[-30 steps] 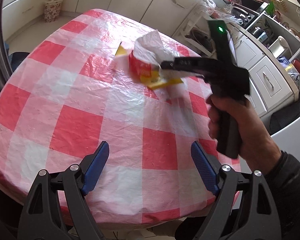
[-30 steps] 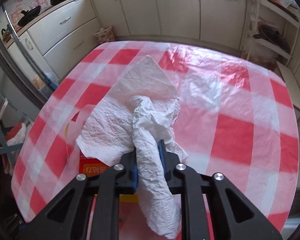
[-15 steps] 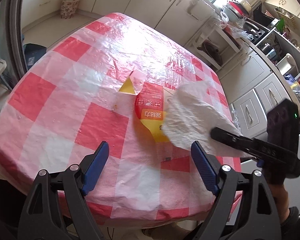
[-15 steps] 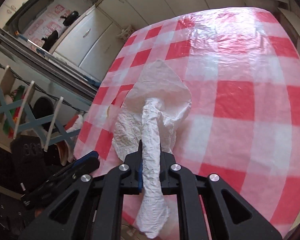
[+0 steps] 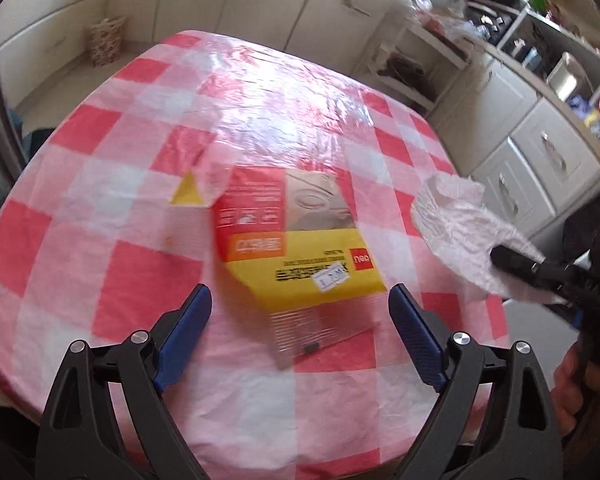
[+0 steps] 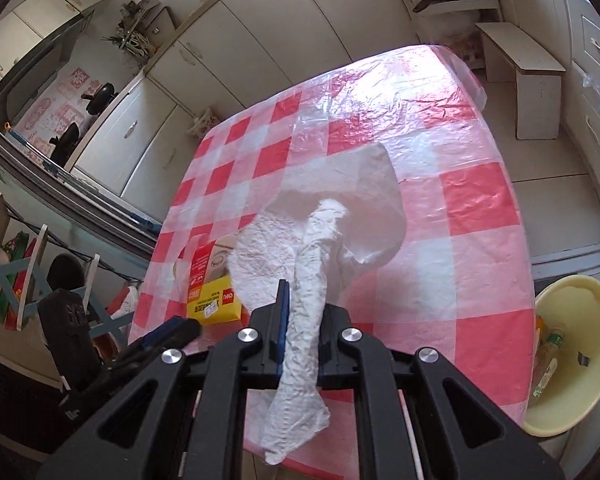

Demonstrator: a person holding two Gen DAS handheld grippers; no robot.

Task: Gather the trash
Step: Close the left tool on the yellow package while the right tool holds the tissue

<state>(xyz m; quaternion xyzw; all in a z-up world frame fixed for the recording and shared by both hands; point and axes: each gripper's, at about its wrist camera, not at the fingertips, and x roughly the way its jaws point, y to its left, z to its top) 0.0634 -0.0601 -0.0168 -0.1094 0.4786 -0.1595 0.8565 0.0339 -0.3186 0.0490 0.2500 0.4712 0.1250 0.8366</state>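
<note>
Trash in hand comes first: a crumpled white paper towel (image 6: 312,280) is pinched between the blue-padded jaws of the right gripper (image 6: 302,320), twisted into a rope where the pads squeeze it. Its long axis runs along the fingers, one tail drooping back past the jaws toward the handle, the wider fan spreading forward and up over the red-and-white checked plastic tablecloth (image 6: 480,200). It hangs in the air off the near right corner of the table (the left view shows it just past the edge).

The left gripper (image 5: 300,320) hovers with its jaws spread wide and nothing between them, just short of the second piece: a flat red-and-yellow printed plastic package (image 5: 296,240) lying on the cloth. That package lies with its long axis pointing roughly away from the left gripper, clear sealed end nearest, red end farthest and angled a little left.

Beyond the right gripper, below the table's edge, sits a pale yellow round plastic bin (image 6: 568,364) with some bottles already inside.

Risks, as I judge them: the towel is held by a narrow twist, so a quick swing toward the bin could let it slip or snag the table's edge. The package is thin and flat against a slick cloth; jaws closing from above may skate over it or pinch the tablecloth instead.
</note>
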